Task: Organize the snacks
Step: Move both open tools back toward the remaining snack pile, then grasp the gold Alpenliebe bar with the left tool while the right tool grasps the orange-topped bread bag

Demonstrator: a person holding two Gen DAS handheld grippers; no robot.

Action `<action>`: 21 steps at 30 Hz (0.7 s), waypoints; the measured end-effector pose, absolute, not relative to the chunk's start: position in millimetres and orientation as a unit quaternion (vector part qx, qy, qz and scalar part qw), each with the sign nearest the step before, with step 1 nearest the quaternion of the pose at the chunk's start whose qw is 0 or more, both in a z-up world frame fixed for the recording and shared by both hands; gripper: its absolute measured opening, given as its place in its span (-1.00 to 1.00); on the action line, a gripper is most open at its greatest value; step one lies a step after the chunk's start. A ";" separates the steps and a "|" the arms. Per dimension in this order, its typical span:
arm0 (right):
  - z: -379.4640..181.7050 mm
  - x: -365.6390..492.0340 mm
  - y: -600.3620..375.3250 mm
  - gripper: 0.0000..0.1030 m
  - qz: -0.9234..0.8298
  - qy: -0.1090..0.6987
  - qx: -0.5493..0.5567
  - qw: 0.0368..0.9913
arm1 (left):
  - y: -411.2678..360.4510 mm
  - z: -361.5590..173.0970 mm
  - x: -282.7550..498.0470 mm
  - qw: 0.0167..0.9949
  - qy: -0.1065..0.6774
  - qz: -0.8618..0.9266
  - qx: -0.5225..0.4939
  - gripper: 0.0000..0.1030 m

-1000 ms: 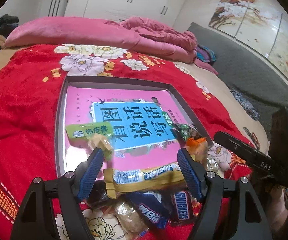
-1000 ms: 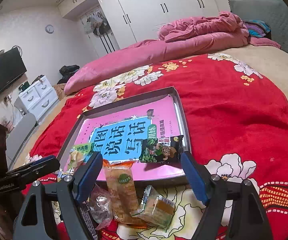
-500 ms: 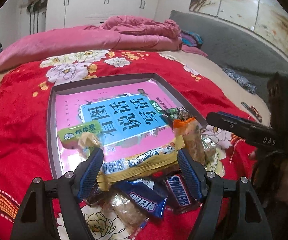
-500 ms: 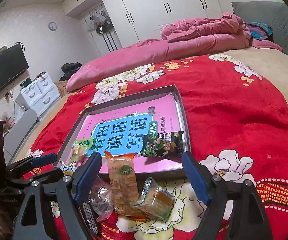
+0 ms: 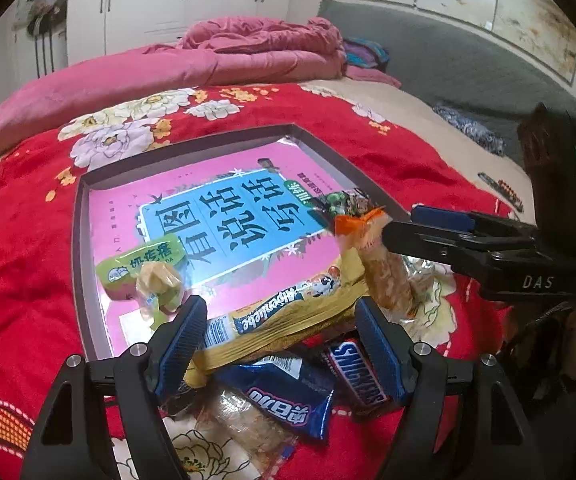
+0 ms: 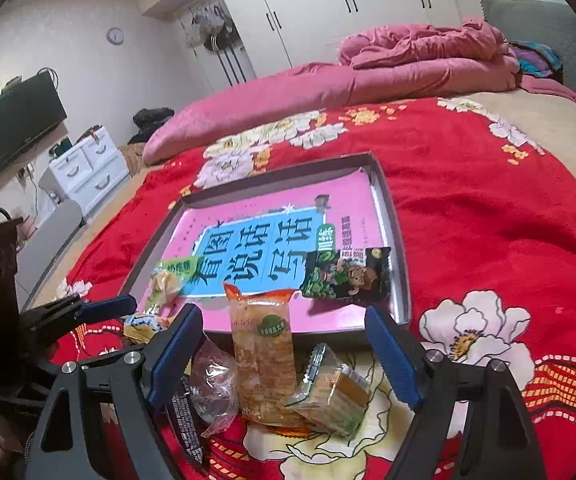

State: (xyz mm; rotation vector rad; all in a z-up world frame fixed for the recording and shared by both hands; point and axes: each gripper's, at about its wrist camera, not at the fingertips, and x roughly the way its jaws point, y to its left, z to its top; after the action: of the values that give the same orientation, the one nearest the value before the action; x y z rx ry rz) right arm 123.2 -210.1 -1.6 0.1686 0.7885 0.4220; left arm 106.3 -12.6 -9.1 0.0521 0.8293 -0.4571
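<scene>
A grey tray (image 5: 82,240) lined with a pink and blue book sits on the red flowered bedspread. In it lie a green snack pack (image 5: 140,266) and a dark green nut pack (image 6: 346,274). My left gripper (image 5: 280,326) is open, its fingers either side of a yellow Alpenliebe pack (image 5: 288,314) lying over the tray's near edge. Below lie a blue bar (image 5: 284,400) and a Snickers bar (image 5: 358,376). My right gripper (image 6: 284,344) is open over an orange cracker pack (image 6: 262,350) and a small green-wrapped cake (image 6: 334,394).
A clear-wrapped snack (image 6: 212,384) lies left of the cracker pack. Pink quilts (image 5: 208,68) are piled at the bed's far end. A white drawer unit (image 6: 88,168) and a TV (image 6: 12,120) stand beyond the bed's left side.
The left gripper has swung so the tray sits more to the left and the right gripper shows closer. The right gripper has drawn back and down a little. Both stay open.
</scene>
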 end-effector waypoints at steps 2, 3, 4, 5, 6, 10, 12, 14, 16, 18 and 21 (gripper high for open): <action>-3.3 125.2 -205.7 0.61 0.207 0.384 0.077 0.896 | -14.0 -10.7 107.1 0.888 0.400 -0.222 0.040 0.51; -4.0 125.5 -204.3 0.61 0.208 0.385 0.075 0.896 | -14.1 -12.2 108.4 0.886 0.403 -0.224 0.046 0.51; -4.8 126.2 -202.2 0.61 0.211 0.386 0.073 0.895 | -13.7 -14.1 109.7 0.884 0.407 -0.227 0.050 0.51; -5.3 126.6 -200.9 0.61 0.212 0.387 0.071 0.894 | -12.9 -16.2 110.9 0.882 0.410 -0.227 0.052 0.51; -5.8 126.9 -199.7 0.61 0.213 0.388 0.070 0.894 | -11.0 -18.2 113.1 0.880 0.415 -0.224 0.050 0.51; -7.3 127.4 -195.9 0.61 0.217 0.388 0.067 0.893 | -5.5 -18.7 116.5 0.879 0.418 -0.226 0.031 0.51; -8.5 127.8 -193.6 0.58 0.218 0.389 0.064 0.893 | -5.3 -19.7 117.5 0.880 0.419 -0.221 0.030 0.51; -9.5 128.2 -190.7 0.44 0.221 0.391 0.059 0.892 | -6.6 -21.1 118.3 0.882 0.420 -0.213 0.035 0.51; -11.4 128.8 -187.1 0.36 0.222 0.394 0.051 0.890 | -7.1 -21.9 118.9 0.882 0.420 -0.208 0.038 0.51; -13.2 129.8 -185.2 0.26 0.224 0.398 0.048 0.888 | -7.1 -21.6 119.4 0.884 0.419 -0.205 0.037 0.46; -14.7 131.3 -184.0 0.13 0.225 0.399 0.045 0.888 | -5.5 -22.6 121.4 0.886 0.420 -0.194 0.034 0.29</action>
State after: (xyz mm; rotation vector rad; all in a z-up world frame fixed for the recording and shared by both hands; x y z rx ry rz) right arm 131.3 -184.0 -14.7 0.0940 0.8288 0.4686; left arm 121.4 -5.5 -22.6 0.0705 0.8737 -0.4043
